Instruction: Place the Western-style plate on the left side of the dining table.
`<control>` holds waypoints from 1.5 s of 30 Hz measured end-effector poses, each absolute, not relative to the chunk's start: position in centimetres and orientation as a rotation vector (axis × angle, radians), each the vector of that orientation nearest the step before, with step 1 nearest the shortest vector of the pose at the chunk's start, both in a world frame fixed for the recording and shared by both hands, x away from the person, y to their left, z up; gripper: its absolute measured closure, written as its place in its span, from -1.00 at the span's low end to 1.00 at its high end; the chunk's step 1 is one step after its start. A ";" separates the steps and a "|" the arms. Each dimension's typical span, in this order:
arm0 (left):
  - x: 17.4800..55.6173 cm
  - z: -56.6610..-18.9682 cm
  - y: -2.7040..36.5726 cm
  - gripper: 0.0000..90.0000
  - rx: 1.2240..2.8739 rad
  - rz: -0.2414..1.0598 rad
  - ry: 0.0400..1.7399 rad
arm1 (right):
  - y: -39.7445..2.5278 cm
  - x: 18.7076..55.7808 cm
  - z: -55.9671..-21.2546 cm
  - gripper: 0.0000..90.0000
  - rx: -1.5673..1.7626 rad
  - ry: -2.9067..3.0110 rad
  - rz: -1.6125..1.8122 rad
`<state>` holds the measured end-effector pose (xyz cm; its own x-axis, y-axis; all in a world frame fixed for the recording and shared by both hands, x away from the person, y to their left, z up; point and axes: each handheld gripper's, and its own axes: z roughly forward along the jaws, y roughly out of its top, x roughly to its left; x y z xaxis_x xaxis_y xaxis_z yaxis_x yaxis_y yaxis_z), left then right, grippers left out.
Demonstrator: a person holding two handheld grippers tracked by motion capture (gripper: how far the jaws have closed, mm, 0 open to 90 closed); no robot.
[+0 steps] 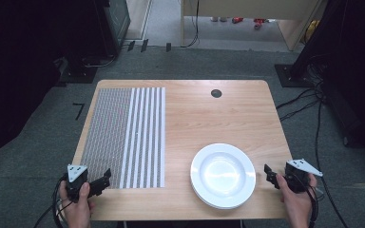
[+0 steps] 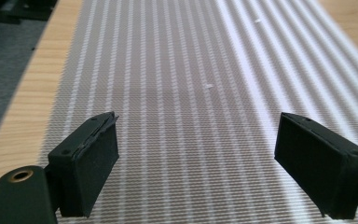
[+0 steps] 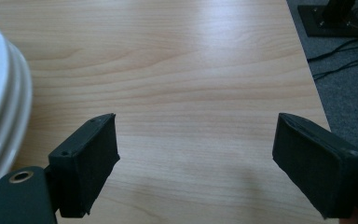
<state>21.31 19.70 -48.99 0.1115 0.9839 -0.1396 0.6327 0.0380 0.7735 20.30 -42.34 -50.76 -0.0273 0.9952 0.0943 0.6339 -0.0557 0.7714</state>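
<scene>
Your two hands sit closest to the lens at the near edge of the wooden counter, each gripping a tool. Beyond your left tool stretches the biggest item on the surface, a grey-and-white striped mat, lying flat and running away from that tool toward the far edge; its near corner lies right at the jaw tips, and in the left gripper view the weave spreads under and ahead of both jaws. Next in size is a stack of white plates, sitting just inboard of your right tool, near but not touching it; in the right gripper view the stack's layered rims curve in beside the left-hand jaw. Your left tool stands spread wide, nothing between its pads. Your right tool is likewise spread wide over bare wood, holding nothing. Smallest is a round dark cable hole, far ahead of both tools near the counter's back edge.
</scene>
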 end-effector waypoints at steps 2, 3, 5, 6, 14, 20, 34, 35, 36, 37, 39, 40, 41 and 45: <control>21.4 -48.7 19.2 -0.70 1.666 0.609 1.590 | -42.1 20.2 -50.5 -0.69 1.724 1.706 0.919; 21.4 -48.7 19.2 -0.70 1.666 0.609 1.590 | -42.1 20.2 -50.5 -0.69 1.724 1.706 0.919; 21.4 -48.5 18.6 -0.70 1.669 0.605 1.580 | -41.6 20.1 -50.1 -0.69 1.713 1.705 0.930; 21.4 -48.3 18.0 -0.70 1.677 0.604 1.566 | -41.5 20.0 -49.9 -0.69 1.710 1.705 0.936; 21.5 -47.6 15.8 -0.70 1.712 0.587 1.511 | -40.6 19.8 -49.2 -0.69 1.686 1.700 0.976; 21.9 -47.2 13.8 -0.70 1.734 0.568 1.470 | -39.9 19.7 -48.6 -0.69 1.691 1.674 1.028; 22.5 -46.7 10.1 -0.70 1.763 0.529 1.404 | -38.6 19.6 -48.2 -0.68 1.676 1.688 1.060; 22.5 -46.7 9.9 -0.70 1.765 0.527 1.402 | -38.5 19.6 -48.2 -0.68 1.678 1.688 1.059; 22.5 -46.7 9.7 -0.70 1.765 0.525 1.400 | -38.5 19.6 -48.2 -0.68 1.676 1.691 1.058; 22.5 -46.7 9.5 -0.70 1.766 0.522 1.396 | -38.4 19.6 -48.2 -0.68 1.677 1.692 1.060; 22.5 -46.7 9.3 -0.70 1.769 0.519 1.392 | -38.2 19.6 -48.2 -0.68 1.680 1.692 1.066; 22.6 -46.7 9.1 -0.70 1.772 0.515 1.387 | -38.2 19.6 -48.2 -0.68 1.679 1.694 1.068; 22.6 -46.7 8.6 -0.70 1.778 0.508 1.376 | -38.1 19.6 -48.2 -0.68 1.679 1.695 1.069; 22.6 -46.6 7.9 -0.70 1.781 0.499 1.364 | -37.9 19.6 -48.1 -0.68 1.676 1.697 1.075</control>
